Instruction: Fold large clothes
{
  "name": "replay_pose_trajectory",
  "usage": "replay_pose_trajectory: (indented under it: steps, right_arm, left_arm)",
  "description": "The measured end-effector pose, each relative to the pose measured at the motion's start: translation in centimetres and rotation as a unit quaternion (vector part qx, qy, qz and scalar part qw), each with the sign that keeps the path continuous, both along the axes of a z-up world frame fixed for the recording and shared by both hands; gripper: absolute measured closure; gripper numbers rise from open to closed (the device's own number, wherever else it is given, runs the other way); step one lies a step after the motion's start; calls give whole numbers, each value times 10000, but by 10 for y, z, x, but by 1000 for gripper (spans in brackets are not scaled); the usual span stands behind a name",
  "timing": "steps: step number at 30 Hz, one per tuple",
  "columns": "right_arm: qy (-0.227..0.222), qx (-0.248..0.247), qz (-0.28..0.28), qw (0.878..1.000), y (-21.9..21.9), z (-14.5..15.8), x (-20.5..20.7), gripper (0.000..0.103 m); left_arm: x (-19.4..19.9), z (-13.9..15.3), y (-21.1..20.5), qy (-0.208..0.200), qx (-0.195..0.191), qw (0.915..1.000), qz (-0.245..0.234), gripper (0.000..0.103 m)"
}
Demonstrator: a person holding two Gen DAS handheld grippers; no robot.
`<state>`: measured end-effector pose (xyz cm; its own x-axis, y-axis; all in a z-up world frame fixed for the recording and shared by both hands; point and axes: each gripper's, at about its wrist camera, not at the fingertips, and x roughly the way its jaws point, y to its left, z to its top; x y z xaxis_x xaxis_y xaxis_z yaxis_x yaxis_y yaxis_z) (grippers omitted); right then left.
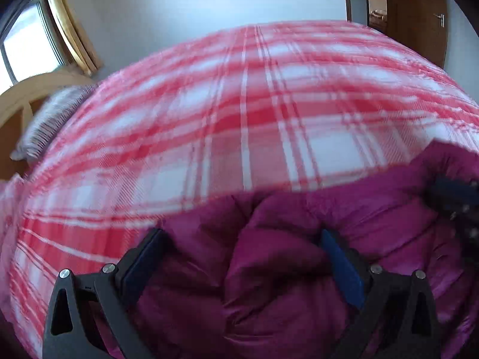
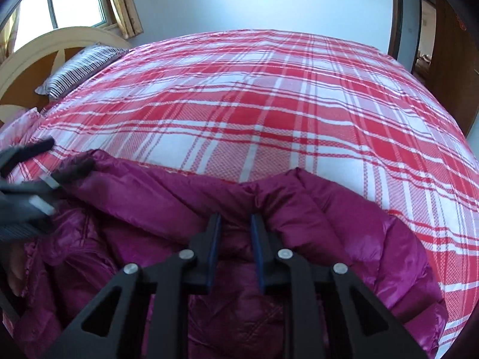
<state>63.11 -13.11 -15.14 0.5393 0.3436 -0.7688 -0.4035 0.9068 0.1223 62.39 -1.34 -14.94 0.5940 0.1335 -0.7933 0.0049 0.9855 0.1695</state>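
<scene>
We see no readable writing anywhere. Our left claw [image 1: 242,257] stands wide open over the purple padded jacket [image 1: 299,269], which lies bunched at the near edge of the bed [image 1: 239,104] with its red checked sheet. Our right claw [image 2: 236,239] is narrowed, a fold of jacket between its pads; whether it pinches we cannot tell.

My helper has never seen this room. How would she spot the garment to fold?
Find the bed with the red-and-white plaid bedspread. On its near edge lies a rumpled magenta puffer jacket: shiny, quilted, the only solid-coloured item there, unlike the striped pillow by the headboard.
</scene>
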Motion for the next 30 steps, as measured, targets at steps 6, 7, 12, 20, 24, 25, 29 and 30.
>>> replay_pose_trajectory:
  steps: [6, 7, 12, 20, 24, 25, 29, 30]
  right_arm:
    - [-14, -125, 25, 9999, 5, -7, 5, 80]
    - [-21, -168, 31, 9999, 7, -7, 5, 80]
    - [-145, -426, 23, 9990, 13, -8, 1, 80]
    - [-119, -426, 21, 9990, 12, -10, 2, 80]
    - [-161, -572, 18, 9982, 16, -10, 2, 80]
    - [-191, -641, 17, 9978, 18, -11, 1, 80]
    - [-198, -668, 18, 9976, 18, -11, 1, 80]
    - [-199, -675, 18, 9975, 18, -11, 1, 80]
  left_arm:
    - [-1, -7, 9, -84, -319, 9994, 85, 1]
    - [-1, -7, 7, -101, -245, 9996, 87, 1]
    - [-3, -8, 2, -186, -35, 9998, 106, 0]
    - [-1, -10, 5, -160, -187, 9996, 110, 1]
    - [1, -11, 7, -117, -313, 9994, 117, 1]
    - [1, -11, 7, -120, -316, 9994, 116, 1]
    - [0, -11, 7, -120, -310, 9994, 116, 1]
    - [0, -11, 7, -119, -310, 9994, 117, 0]
